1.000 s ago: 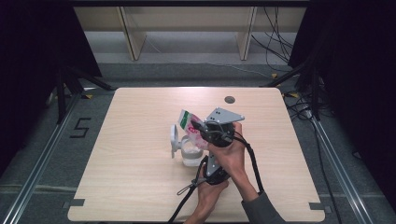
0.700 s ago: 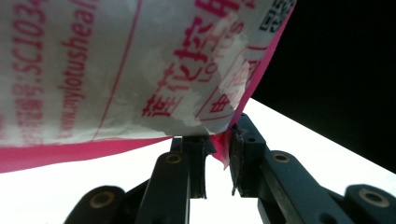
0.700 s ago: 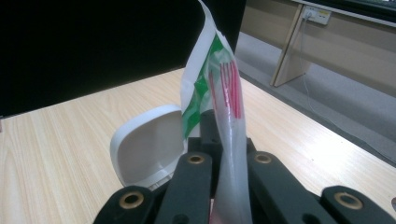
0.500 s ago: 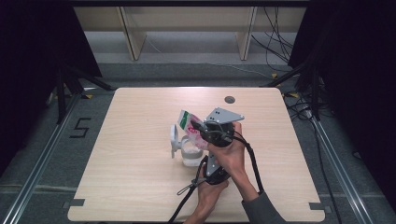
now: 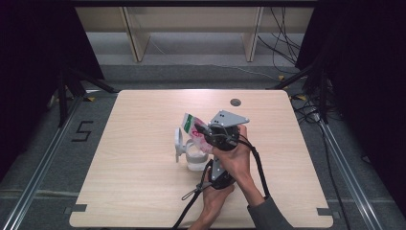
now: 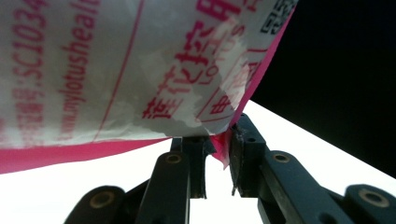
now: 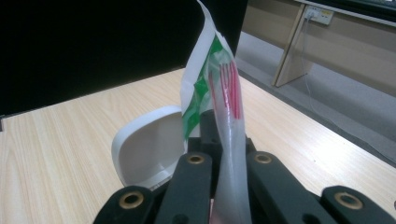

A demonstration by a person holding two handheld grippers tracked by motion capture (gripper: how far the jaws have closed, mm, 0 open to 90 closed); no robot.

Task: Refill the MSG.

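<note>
A white plastic bag (image 5: 190, 123) with green and pink print stands upright above a small white container (image 5: 194, 160) whose lid (image 5: 178, 143) is swung open to the left. My right gripper (image 5: 205, 134), under its grey plate, is shut on the bag's edge; in the right gripper view the bag (image 7: 219, 74) rises from between its jaws (image 7: 229, 135), with the lid (image 7: 144, 144) behind. My left gripper (image 5: 211, 164) reaches up from below. In its own view, the bag (image 6: 116, 70) fills the top and its pink lower corner sits pinched at the narrow jaws (image 6: 217, 140).
The wooden table (image 5: 143, 191) has a dark round hole (image 5: 235, 102) near its far edge. Wooden shelf legs and cables lie on the floor beyond. A "5" (image 5: 82, 130) is marked on the floor at the left.
</note>
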